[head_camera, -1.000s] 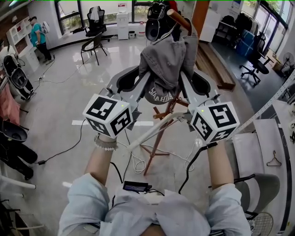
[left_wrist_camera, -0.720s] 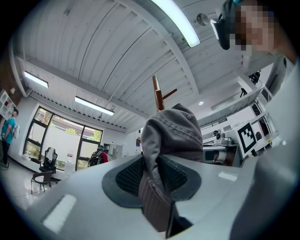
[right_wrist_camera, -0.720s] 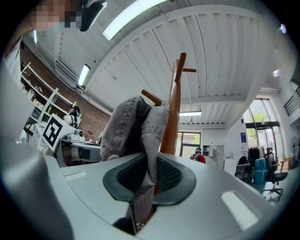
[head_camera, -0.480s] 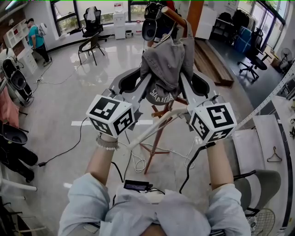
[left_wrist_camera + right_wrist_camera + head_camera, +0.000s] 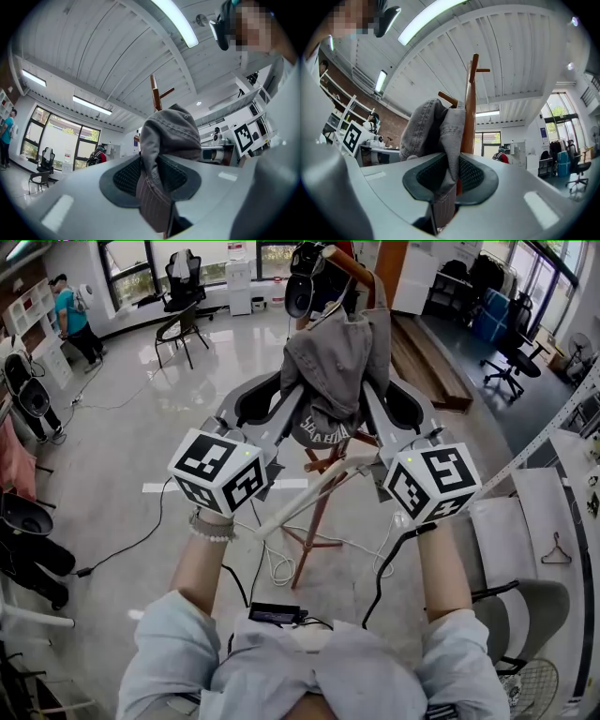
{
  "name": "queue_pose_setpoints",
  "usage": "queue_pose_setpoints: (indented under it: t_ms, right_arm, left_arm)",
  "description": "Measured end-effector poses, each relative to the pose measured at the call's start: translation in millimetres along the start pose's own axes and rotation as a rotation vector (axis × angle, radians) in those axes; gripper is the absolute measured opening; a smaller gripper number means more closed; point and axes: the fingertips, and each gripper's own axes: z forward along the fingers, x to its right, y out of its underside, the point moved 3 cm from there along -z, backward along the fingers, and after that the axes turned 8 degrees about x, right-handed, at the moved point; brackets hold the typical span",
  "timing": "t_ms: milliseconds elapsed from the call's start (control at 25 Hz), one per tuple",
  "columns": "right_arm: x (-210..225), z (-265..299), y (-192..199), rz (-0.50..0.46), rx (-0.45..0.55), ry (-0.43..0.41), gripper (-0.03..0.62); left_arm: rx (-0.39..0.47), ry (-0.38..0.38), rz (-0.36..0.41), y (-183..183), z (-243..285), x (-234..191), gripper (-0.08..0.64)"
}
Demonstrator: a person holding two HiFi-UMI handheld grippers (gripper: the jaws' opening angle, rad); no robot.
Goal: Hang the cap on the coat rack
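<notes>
Cap [image 5: 337, 357], top centre, clamped by left claw [image 5: 292, 404] and right claw [image 5: 373, 399], rests against coat rack [image 5: 349, 266] peg; release outstanding.

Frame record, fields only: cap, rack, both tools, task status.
cap: grey, held up from both sides, crown draped against the rack's pole
coat rack: wooden, upright
left tool: shut on the cap's edge
right tool: shut on the cap's edge
status: cap up by a peg, both tools gripping; whether it is hooked cannot be told
</notes>
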Motion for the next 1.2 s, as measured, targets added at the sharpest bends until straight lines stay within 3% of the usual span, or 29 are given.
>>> queue_pose_setpoints:
  t_ms: [600,960,1200]
  right_arm:
    - [-4.8,-9.3,-3.3,-0.047,0.007,0.026,0.098]
    - [-14.0,-34.9,-9.2,-0.034,0.042,0.075,0.100]
    - [-29.1,-55.7,0.9,-0.120,0.015,0.069,0.098]
  left_arm:
    - [0.026,-0.024,0.030,-10.9,-15.0,0.8,0.097]
    - [0.047,-0.050,0.005,-16.6,-41.7,9.9,0.096]
    - [0.056,-0.064,-0.002,-11.2,-56.8,19.7,0.095]
